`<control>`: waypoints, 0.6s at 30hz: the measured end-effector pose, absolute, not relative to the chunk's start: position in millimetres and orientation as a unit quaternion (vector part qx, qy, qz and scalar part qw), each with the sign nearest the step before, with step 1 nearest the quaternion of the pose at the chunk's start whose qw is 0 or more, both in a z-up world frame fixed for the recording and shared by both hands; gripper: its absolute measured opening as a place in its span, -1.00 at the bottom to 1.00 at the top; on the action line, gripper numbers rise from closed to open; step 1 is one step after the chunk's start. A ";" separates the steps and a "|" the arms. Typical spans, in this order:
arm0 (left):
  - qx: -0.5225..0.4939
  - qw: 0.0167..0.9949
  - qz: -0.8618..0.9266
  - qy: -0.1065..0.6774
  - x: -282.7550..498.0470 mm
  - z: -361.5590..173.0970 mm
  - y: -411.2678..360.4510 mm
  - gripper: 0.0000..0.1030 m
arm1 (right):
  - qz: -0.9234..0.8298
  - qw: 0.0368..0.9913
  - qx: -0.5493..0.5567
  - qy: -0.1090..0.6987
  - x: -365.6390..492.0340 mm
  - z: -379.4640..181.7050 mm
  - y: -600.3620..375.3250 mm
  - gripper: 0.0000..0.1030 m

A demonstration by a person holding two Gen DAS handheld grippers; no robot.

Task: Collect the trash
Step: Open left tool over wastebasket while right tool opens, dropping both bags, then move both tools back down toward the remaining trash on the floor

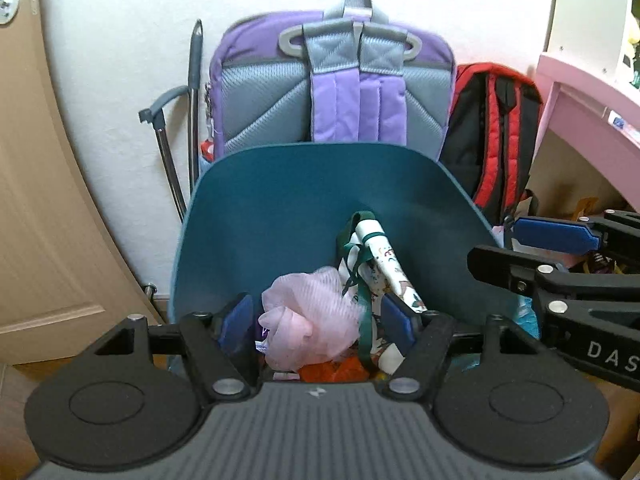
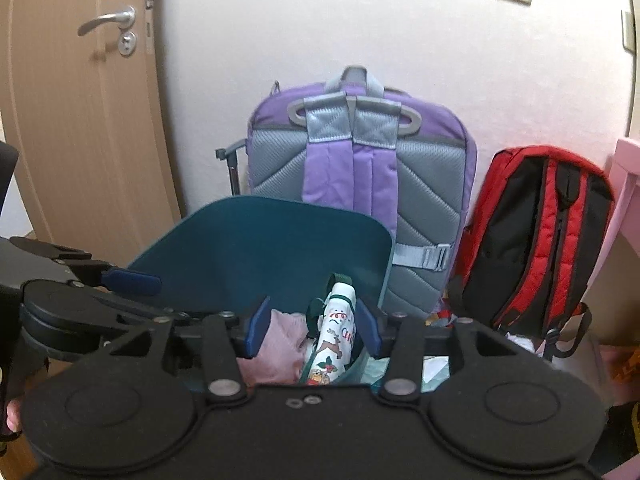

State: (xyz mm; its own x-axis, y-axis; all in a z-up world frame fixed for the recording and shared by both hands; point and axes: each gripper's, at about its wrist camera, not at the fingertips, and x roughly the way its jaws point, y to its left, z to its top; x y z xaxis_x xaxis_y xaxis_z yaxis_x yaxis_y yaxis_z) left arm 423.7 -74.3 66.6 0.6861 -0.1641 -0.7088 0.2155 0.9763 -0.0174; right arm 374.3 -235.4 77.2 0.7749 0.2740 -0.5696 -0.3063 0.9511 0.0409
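Everything sits relative to the teal bin (image 1: 280, 216), which stands in front of the purple backpack (image 1: 332, 80) with its flap raised. Inside it lie a pink mesh pouf (image 1: 308, 316) and, just right of that, a Christmas-print paper bag (image 1: 390, 268) (green ribbon handles). Above the bin's near edge the left gripper (image 1: 316, 320) stands wide and empty, as does the right gripper (image 2: 314, 330).
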 end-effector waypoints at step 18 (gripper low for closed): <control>0.007 0.934 -0.121 0.335 300.4 133.5 -43.6 0.59 | 0.182 0.945 -0.039 0.270 261.3 142.3 -224.9 -0.04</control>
State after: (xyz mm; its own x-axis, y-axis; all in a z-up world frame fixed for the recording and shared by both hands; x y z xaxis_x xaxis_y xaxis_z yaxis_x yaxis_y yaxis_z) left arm 300.4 -43.6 133.5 0.7462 -0.2210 -0.6280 0.2309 0.9707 -0.0671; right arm 261.3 -224.9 142.3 0.7882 0.3234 -0.5236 -0.3652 0.9306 0.0249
